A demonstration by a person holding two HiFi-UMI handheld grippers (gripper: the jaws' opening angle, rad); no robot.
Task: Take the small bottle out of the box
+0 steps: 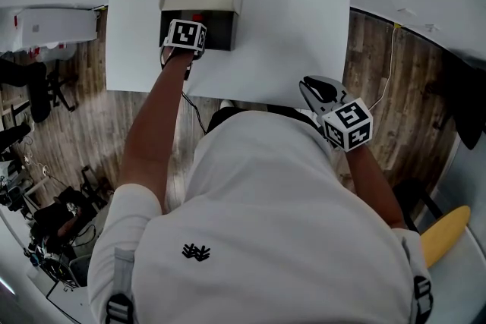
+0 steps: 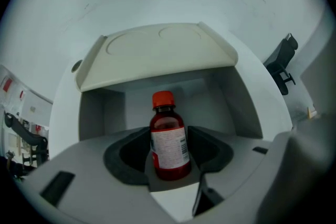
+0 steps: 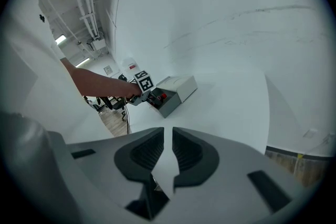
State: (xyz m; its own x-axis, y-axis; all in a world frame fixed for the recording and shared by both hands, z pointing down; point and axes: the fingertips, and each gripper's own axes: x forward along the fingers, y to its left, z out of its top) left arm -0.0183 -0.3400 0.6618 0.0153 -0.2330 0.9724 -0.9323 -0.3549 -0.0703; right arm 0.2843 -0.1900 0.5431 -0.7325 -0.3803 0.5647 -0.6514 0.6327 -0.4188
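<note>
On white table (image 1: 304, 26), left tongs (image 2: 169, 157) grip red-capped, white-labelled, dark-red bottle (image 2: 169, 141); right tongs (image 3: 168, 136) closed.

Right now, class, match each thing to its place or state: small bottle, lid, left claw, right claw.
Things:
1 small bottle
2 lid
3 left claw
4 right claw

Places or states:
A cream, folded open
B empty, jaws drawn together, away from the box
C red cap, standing upright in the box
D closed on the bottle

Pairs: 1-C, 2-A, 3-D, 4-B
</note>
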